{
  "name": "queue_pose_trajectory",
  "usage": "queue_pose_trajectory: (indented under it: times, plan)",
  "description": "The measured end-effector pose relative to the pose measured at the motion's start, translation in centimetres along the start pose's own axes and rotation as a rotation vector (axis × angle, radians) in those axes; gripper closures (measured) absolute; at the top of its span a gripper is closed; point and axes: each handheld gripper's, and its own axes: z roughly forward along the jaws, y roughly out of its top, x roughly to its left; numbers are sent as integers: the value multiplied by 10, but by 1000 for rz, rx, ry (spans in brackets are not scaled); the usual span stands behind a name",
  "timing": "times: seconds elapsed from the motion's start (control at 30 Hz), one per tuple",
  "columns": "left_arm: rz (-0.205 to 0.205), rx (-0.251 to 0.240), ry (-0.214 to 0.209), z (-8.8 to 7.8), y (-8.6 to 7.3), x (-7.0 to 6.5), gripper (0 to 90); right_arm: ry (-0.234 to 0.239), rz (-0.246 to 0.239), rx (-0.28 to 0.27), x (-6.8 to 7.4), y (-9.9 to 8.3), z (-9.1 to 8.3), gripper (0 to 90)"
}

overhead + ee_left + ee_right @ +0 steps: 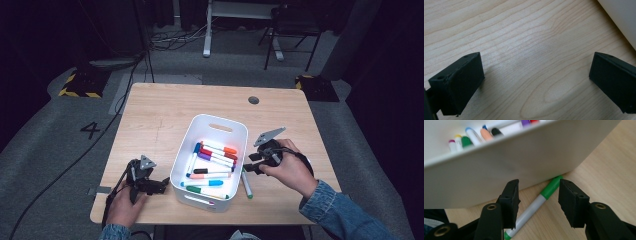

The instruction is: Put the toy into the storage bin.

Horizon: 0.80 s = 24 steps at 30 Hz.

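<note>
A white bin (218, 120) in the middle of the table holds several colored markers (212, 162). One green-capped white marker (247, 185) lies on the wood just right of the bin. My right gripper (252, 162) hovers over it beside the bin wall (499, 165). In the right gripper view the gripper (539, 197) is open, and the marker (536, 205) lies on the table below the gap, untouched by the pads. My left gripper (162, 186) rests left of the bin, open (536, 82) over bare wood with nothing between its fingers.
The bin's wall (621, 17) stands close to the left gripper's far side. A dark round grommet (253, 100) sits near the table's far edge. Bare wood spreads beyond the bin and at both sides. A chair (292, 25) and cables stand on the floor behind.
</note>
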Motion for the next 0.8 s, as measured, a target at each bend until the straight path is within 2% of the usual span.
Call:
queue_pose_trajectory:
  times: [0.07,0.13,0.37,0.53,0.6,0.77,0.8]
  plan:
    - [0,2,-3,0,0,0,0,-2,-30,18,-1,-5,13,516]
    - [0,0,0,0,0,0,0,15,-22,41,0,-10,23,516]
    - [0,-1,0,0,0,0,0,14,-15,76,-2,-19,46,517]
    - [0,0,0,0,0,0,0,12,9,78,-4,-26,54,531]
    - [1,2,-3,0,0,0,0,-3,-2,79,-6,-29,57,539]
    - [0,0,0,0,0,0,0,-9,10,89,-9,-36,61,583]
    - [0,0,0,0,0,0,0,-34,3,101,-10,-37,60,594]
